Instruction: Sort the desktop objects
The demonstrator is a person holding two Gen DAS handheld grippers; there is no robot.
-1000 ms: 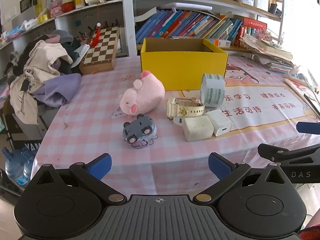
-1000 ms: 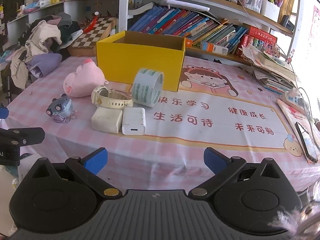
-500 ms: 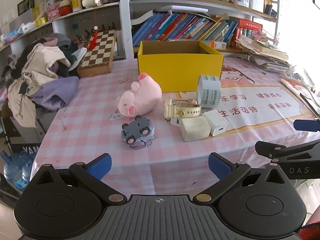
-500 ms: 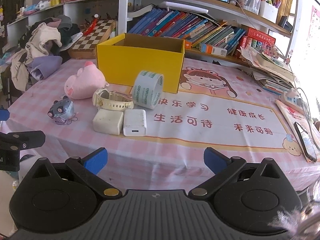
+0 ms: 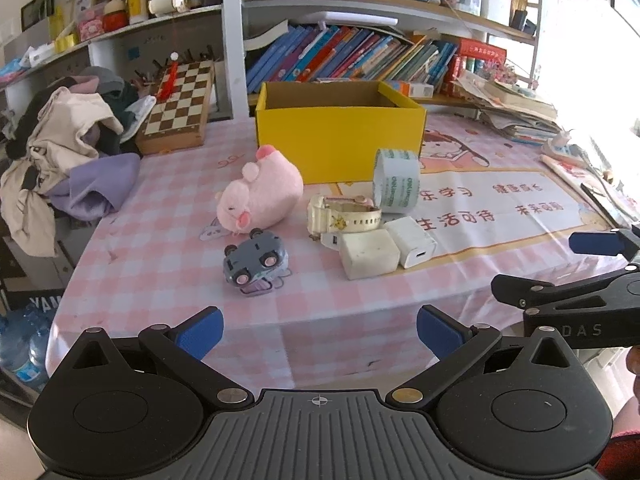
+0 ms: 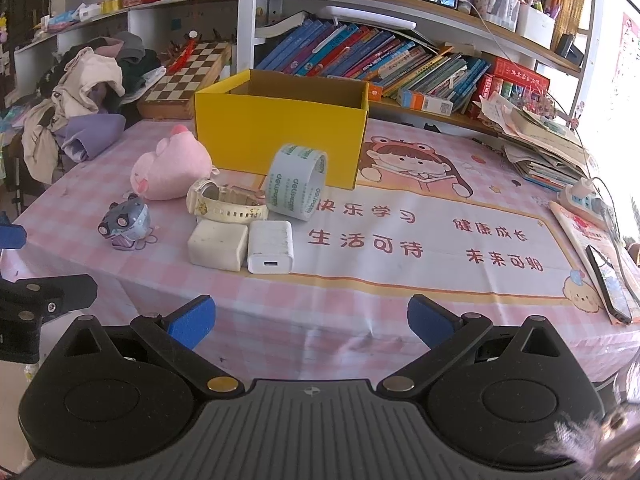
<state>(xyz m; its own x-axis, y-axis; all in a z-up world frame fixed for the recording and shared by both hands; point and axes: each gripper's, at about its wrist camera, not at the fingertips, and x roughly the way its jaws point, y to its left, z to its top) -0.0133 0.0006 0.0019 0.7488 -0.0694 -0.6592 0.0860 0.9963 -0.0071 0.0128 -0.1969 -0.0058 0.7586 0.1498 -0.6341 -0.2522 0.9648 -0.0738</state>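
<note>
A yellow box [image 5: 340, 136] [image 6: 280, 128] stands open at the back of the table. In front of it lie a pink plush pig [image 5: 260, 196] [image 6: 172, 168], a grey toy car [image 5: 256, 258] [image 6: 125, 220], a cream watch [image 5: 344, 216] [image 6: 226, 202], a tape roll [image 5: 397, 186] [image 6: 298, 186] and two white chargers [image 5: 368, 254] [image 5: 414, 240] [image 6: 218, 245] [image 6: 271, 246]. My left gripper [image 5: 319, 332] is open and empty at the table's front edge, nearest the car. My right gripper [image 6: 310, 320] is open and empty at the front edge, before the chargers.
A pile of clothes [image 5: 60, 152] lies at the table's left end beside a chessboard [image 5: 180, 108]. Shelves of books [image 6: 380, 64] stand behind. Stacked papers [image 6: 548, 140], a power strip [image 6: 584, 196] and a phone [image 6: 610, 284] lie at the right.
Both grippers have risen and pulled back a little, so the objects sit slightly farther off. Nothing on the table has moved.
</note>
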